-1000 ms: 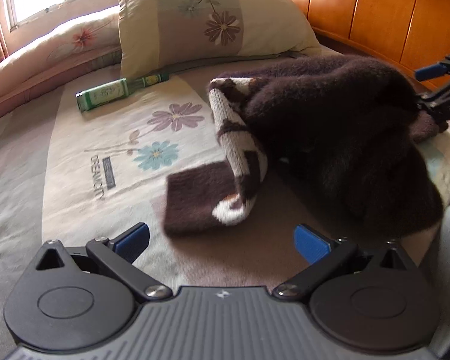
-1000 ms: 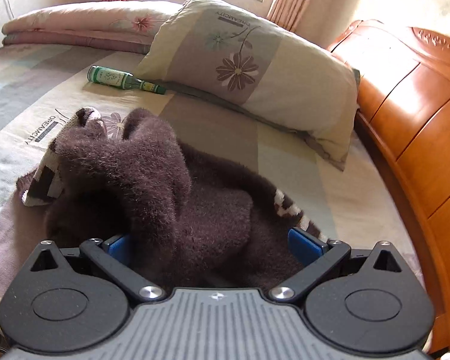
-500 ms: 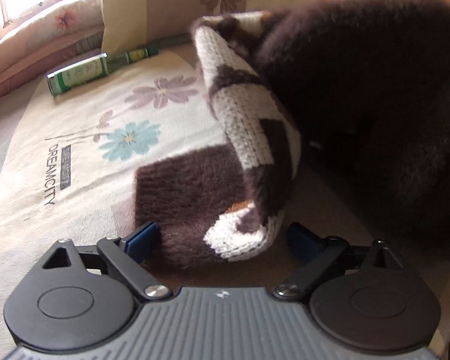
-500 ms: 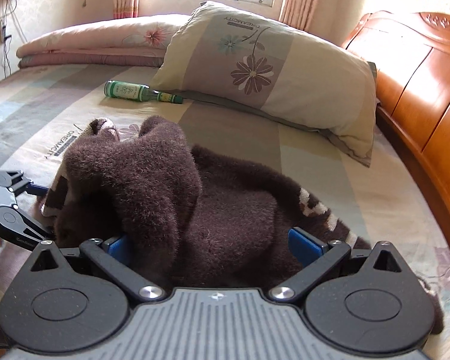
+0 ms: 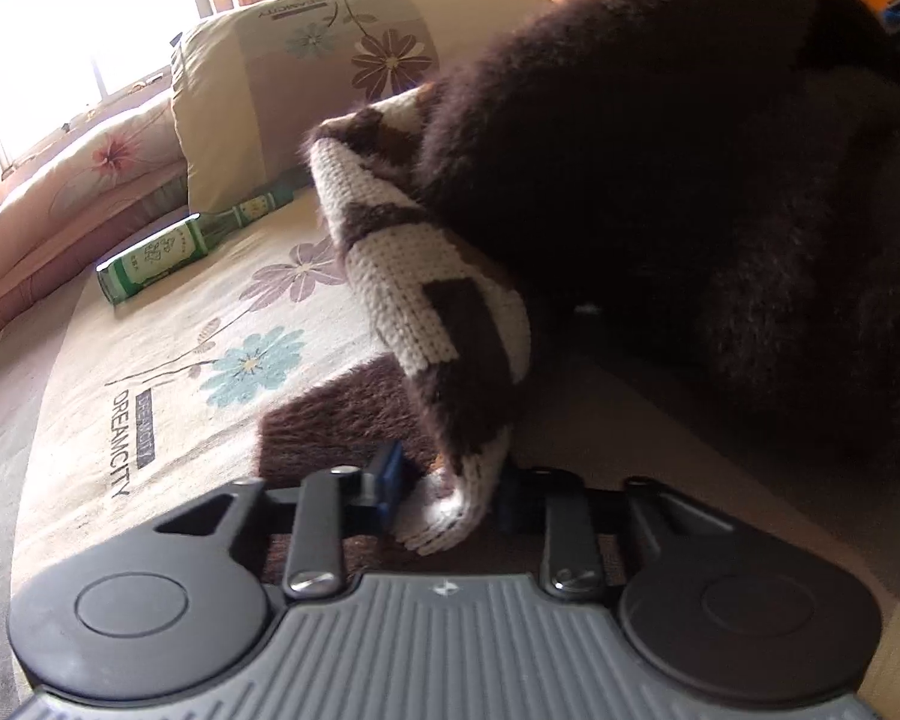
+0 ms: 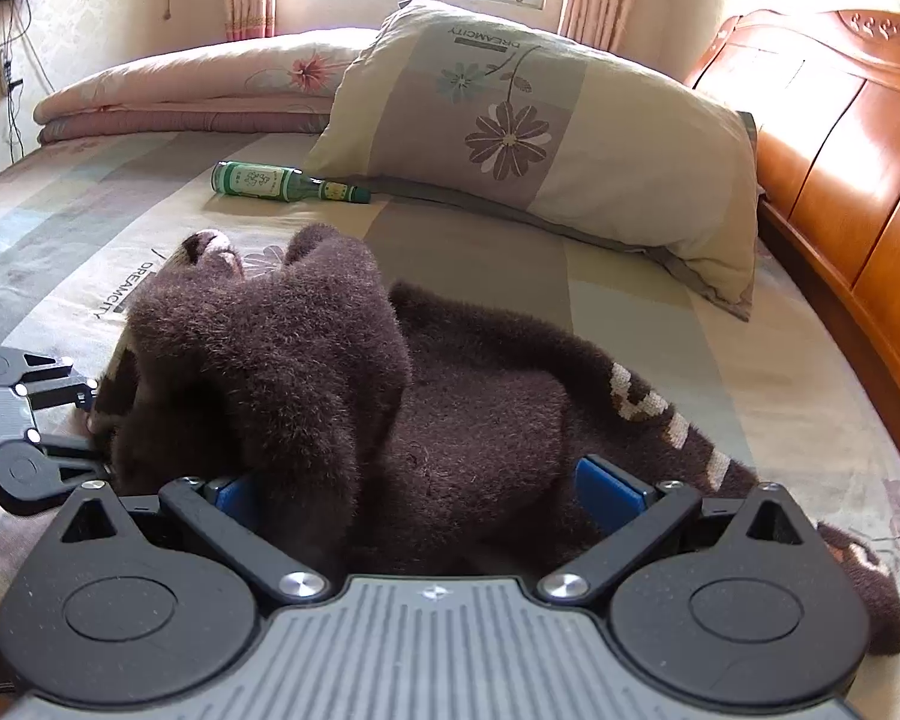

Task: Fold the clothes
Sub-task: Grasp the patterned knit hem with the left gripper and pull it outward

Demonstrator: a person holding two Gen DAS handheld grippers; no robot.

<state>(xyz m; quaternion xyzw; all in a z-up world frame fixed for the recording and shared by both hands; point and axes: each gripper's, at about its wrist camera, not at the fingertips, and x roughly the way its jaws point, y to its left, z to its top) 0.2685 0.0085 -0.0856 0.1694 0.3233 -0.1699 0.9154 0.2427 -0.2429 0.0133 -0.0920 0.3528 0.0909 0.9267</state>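
Left wrist view: we watch left gripper jaws closing on sweater patterned hem, dead ahead on bed | right gripper fingers apart, heap between, ungripped | hem runs up-left.

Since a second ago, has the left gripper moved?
Yes. The left gripper has come in toward the sweater, away from the green bottle, its jaws closing on the patterned cuff.

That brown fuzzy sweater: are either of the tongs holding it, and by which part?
The left tongs are closing on the sweater's cream-patterned hem edge. The right tongs stand open around its bulk.
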